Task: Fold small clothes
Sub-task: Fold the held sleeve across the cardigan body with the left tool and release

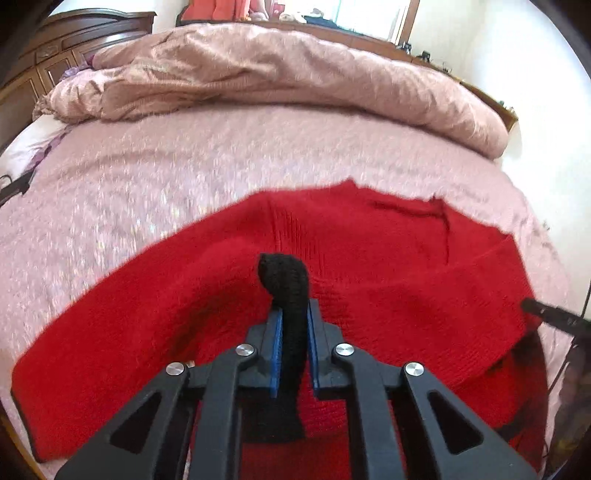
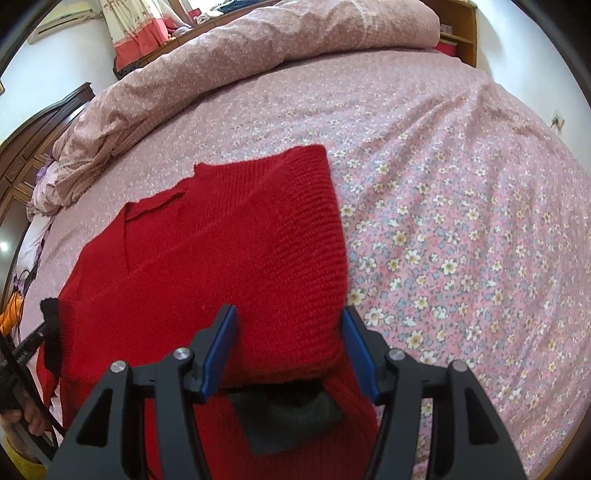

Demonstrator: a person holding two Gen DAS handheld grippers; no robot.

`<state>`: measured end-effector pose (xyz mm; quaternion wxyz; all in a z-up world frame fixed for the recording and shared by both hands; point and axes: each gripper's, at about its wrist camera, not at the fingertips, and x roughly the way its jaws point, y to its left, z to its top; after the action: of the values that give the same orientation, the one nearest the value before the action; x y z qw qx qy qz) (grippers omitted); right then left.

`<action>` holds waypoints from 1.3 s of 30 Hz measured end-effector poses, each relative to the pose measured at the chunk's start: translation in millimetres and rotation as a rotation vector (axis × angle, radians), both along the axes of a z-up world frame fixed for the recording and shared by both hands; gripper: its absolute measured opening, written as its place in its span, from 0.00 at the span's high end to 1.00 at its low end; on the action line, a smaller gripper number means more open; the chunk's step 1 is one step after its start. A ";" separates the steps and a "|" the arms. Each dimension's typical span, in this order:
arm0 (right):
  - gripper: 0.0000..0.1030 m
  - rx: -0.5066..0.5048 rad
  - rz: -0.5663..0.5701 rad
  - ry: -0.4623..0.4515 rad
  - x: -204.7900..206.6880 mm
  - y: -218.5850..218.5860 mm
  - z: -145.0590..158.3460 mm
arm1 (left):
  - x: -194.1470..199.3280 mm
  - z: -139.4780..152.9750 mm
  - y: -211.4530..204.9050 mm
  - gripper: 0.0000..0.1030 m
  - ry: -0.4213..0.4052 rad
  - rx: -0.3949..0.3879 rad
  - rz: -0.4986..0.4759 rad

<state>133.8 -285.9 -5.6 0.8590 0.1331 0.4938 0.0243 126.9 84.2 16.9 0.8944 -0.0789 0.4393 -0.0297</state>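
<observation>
A red knit sweater (image 1: 369,258) with black trim lies on the bed. It also shows in the right wrist view (image 2: 229,240), with a folded part on its right side. My left gripper (image 1: 294,314) is shut on the sweater's black trim (image 1: 284,280), which sticks up between the blue pads. In the right wrist view the left gripper (image 2: 44,328) shows at the far left holding that trim (image 2: 51,325). My right gripper (image 2: 290,321) is open, with its fingers on either side of a bunched red fold with a dark cuff (image 2: 291,413). Its tip shows in the left wrist view (image 1: 532,306) at the sweater's right edge.
The bed has a pink floral sheet (image 2: 461,221) and a rumpled pink duvet (image 1: 258,74) along its far side. A dark wooden headboard (image 1: 55,48) stands at the left. Wooden furniture (image 2: 458,29) stands beyond the bed.
</observation>
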 end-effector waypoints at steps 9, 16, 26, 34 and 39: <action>0.40 0.005 -0.010 -0.045 27.6 -3.1 -1.0 | 24.4 22.5 15.0 0.96 -0.068 -0.021 0.039; 0.82 0.006 0.002 -0.056 38.9 -3.7 -12.8 | 38.4 11.9 12.1 0.96 -0.053 -0.010 0.030; 0.73 -0.039 -0.023 -0.042 41.8 -5.2 -20.3 | 66.7 -40.4 17.1 0.89 0.080 0.037 0.042; 0.59 -0.024 -0.042 -0.010 36.7 -8.6 -9.5 | 56.2 -25.3 26.3 0.86 0.116 0.028 0.077; 0.56 -0.049 -0.024 -0.026 17.3 -1.5 7.1 | 34.7 -8.6 46.2 0.86 0.127 0.043 0.139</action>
<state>151.1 -287.4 1.5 0.8685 0.1177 0.4814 0.0037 161.6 130.5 8.3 0.8662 -0.0915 0.4891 0.0471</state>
